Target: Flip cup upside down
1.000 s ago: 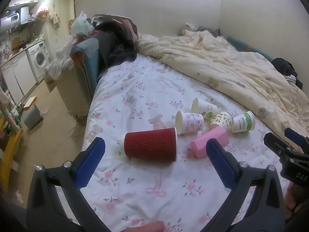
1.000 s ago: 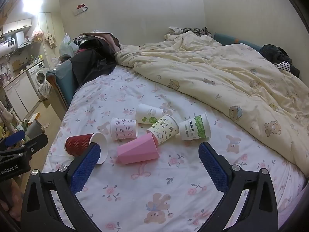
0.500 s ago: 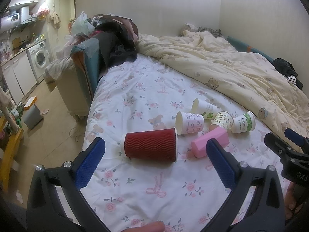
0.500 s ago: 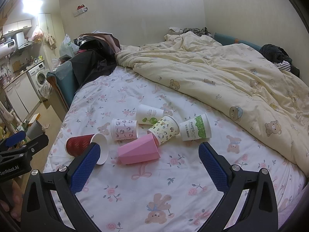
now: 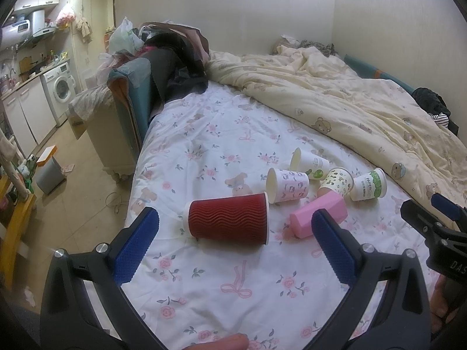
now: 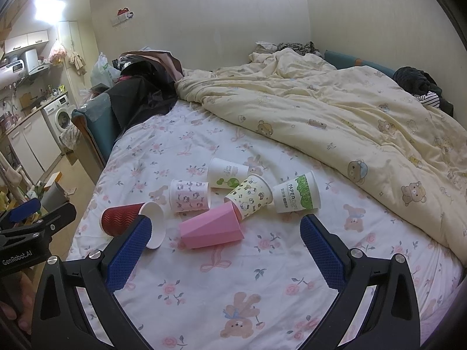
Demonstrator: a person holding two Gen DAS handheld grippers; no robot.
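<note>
Left gripper (image 5: 235, 237): fingers wide open, empty | red cup (image 5: 229, 218) on its side on bed (image 5: 204, 134), just beyond, centred between fingers, long axis crosswise, mouth right | right gripper (image 6: 224, 243): wide open, empty, farther.

The pink cup (image 5: 318, 217) hides the bear-print cup's (image 5: 337, 181) mouth.

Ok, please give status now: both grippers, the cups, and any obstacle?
Left hand-held gripper open, empty. Right hand-held gripper open, empty. Red cup on its side, untouched, nearest left gripper. Pink cup lies close beside it.
</note>
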